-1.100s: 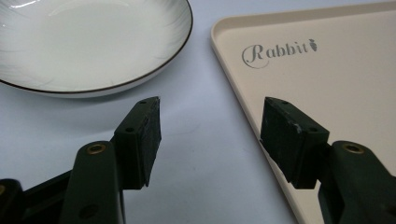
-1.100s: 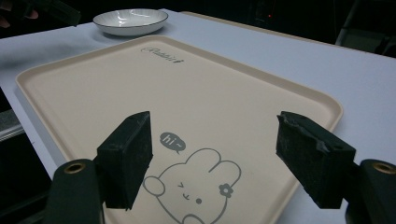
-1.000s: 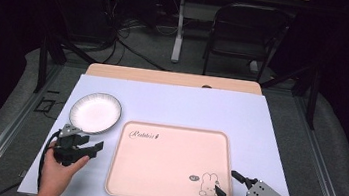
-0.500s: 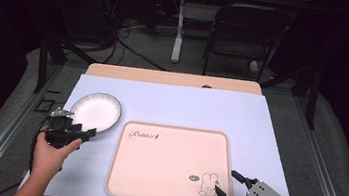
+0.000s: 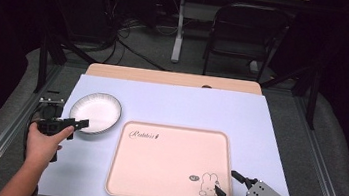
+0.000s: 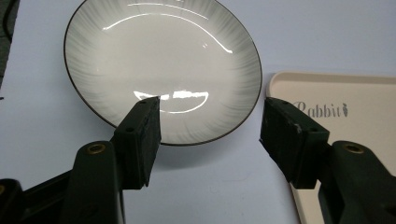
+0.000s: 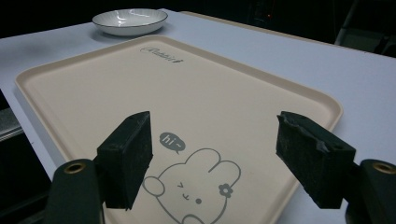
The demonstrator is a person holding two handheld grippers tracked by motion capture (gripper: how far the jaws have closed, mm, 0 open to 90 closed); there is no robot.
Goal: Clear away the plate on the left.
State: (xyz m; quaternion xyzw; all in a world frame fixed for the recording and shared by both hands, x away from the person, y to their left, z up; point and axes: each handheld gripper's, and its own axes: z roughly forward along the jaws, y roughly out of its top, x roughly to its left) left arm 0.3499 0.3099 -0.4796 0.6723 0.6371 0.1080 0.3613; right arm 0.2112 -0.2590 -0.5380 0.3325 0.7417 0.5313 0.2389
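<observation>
While my left gripper [image 5: 76, 125] hangs with its jaws spread wide at the near edge of the shallow round white ceramic plate [image 5: 95, 113], nothing is clamped between them. In the left gripper view one jaw tip overlaps the plate's [image 6: 163, 70] near rim and the other stands off beside it, over the gap toward the tray; I cannot tell whether either pad touches the rim. The plate is glossy, with faint grey streaks fanning from its centre toward a thin dark line around the rim, and bright lamp reflections curve across its hollow. It sits on the pale lilac table mat [image 5: 187, 104], at the left, just beside the far left corner of the flat beige plastic tray [image 5: 169, 163] printed with "Rabbit" lettering and a small cartoon rabbit. My right gripper [image 5: 234, 188] rests at the tray's near right corner, jaws likewise wide apart and holding nothing, pointing across the rabbit drawing [image 7: 191, 186].
</observation>
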